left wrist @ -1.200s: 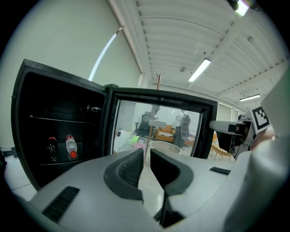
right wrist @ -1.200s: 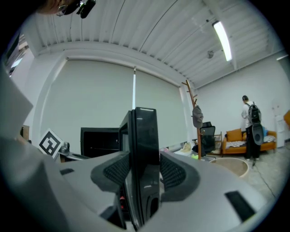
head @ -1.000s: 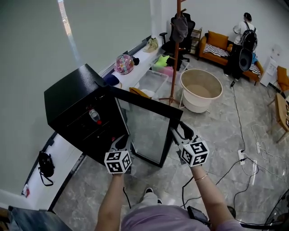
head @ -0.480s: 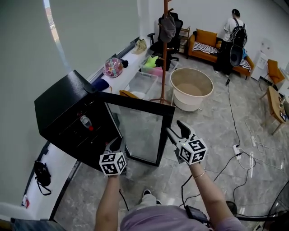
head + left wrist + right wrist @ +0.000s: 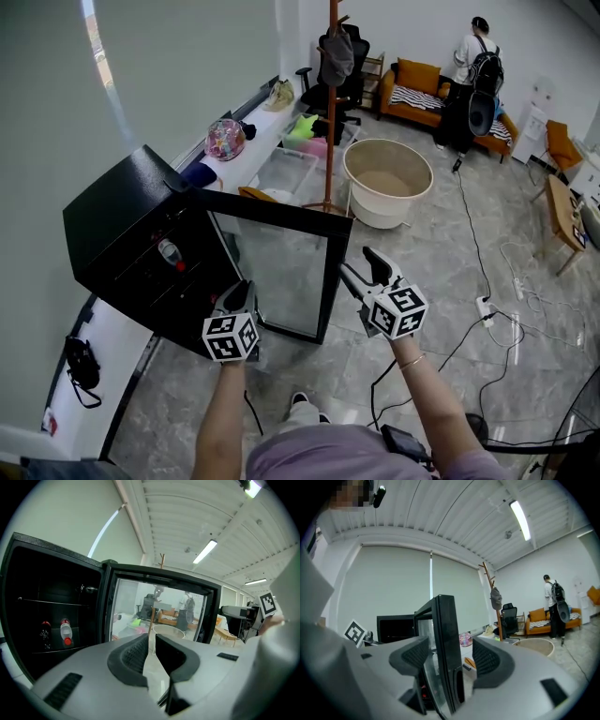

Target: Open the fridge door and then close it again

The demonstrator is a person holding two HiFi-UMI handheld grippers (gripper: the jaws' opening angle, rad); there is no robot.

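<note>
Fridge (image 5: pixel 122 234): small black cabinet on grey tiled floor (image 5: pixel 487 375), against pale wall (image 5: pixel 187 75), left of centre. Glass door (image 5: pixel 281 272), black frame, swung wide open toward person. Dark interior, bottles (image 5: pixel 169 253) on shelf. Right gripper (image 5: pixel 358 264): jaws just been opening, door's free edge between them, pads clear of it. Left gripper (image 5: pixel 242 292): jaws nearly together, nothing between, near door's lower hinge-side corner.

Bright even light, ceiling strip lights (image 5: pixel 519 520), fisheye-bent gripper views, black corners

black fridge (image 5: pixel 112 216), orange sofa (image 5: pixel 418 73), beige tub (image 5: pixel 388 212), grey marbled floor (image 5: pixel 441 267)
</note>
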